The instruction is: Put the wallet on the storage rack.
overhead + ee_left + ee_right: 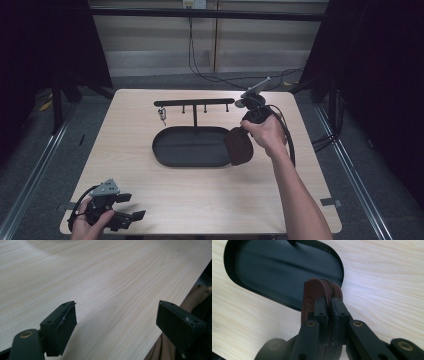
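Right tool [329,305] clamps a brown zip pouch [322,290] at the tray's [165,150] three o'clock rim.
Hook rack [194,102] stands at twelve; left tool [116,325], jaws apart, rests at the tabletop's [200,190] seven o'clock corner.

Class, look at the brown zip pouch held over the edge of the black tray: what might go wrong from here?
1. The right gripper pinches only one edge of the pouch, so it might slip or swing.
2. The pouch hangs over the tray's rim; released here, it may land half on the table.
3. The rack stands close behind and could get knocked.
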A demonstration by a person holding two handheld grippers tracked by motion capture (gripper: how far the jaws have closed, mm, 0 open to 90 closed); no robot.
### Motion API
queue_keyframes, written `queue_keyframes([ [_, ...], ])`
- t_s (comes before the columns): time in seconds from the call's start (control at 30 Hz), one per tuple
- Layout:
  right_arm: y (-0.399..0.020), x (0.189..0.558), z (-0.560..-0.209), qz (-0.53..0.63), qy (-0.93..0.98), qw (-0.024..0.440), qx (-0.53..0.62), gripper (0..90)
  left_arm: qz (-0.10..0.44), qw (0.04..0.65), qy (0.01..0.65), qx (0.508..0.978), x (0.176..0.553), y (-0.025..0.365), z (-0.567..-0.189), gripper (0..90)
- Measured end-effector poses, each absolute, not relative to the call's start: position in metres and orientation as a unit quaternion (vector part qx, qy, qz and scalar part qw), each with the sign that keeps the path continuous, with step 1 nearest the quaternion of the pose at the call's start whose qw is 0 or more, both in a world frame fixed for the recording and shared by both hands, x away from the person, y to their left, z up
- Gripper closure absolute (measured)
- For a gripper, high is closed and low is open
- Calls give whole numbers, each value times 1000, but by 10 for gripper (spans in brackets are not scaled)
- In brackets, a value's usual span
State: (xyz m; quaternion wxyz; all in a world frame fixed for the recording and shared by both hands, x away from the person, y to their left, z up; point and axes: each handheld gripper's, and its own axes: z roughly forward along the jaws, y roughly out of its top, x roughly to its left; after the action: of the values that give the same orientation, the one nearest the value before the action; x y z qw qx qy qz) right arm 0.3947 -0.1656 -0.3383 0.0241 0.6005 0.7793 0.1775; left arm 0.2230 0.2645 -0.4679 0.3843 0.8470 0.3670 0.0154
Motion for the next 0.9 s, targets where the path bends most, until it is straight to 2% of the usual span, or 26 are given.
queue_keyframes([
  [0.27, -167, 405, -343, 204, 759, 29, 617, 839, 12, 383, 366, 848, 223, 264, -468, 165],
  [0.9, -158, 419, -372, 258, 741, 0, 620, 842, 13, 381, 369, 848, 224, 264, -469, 164],
])
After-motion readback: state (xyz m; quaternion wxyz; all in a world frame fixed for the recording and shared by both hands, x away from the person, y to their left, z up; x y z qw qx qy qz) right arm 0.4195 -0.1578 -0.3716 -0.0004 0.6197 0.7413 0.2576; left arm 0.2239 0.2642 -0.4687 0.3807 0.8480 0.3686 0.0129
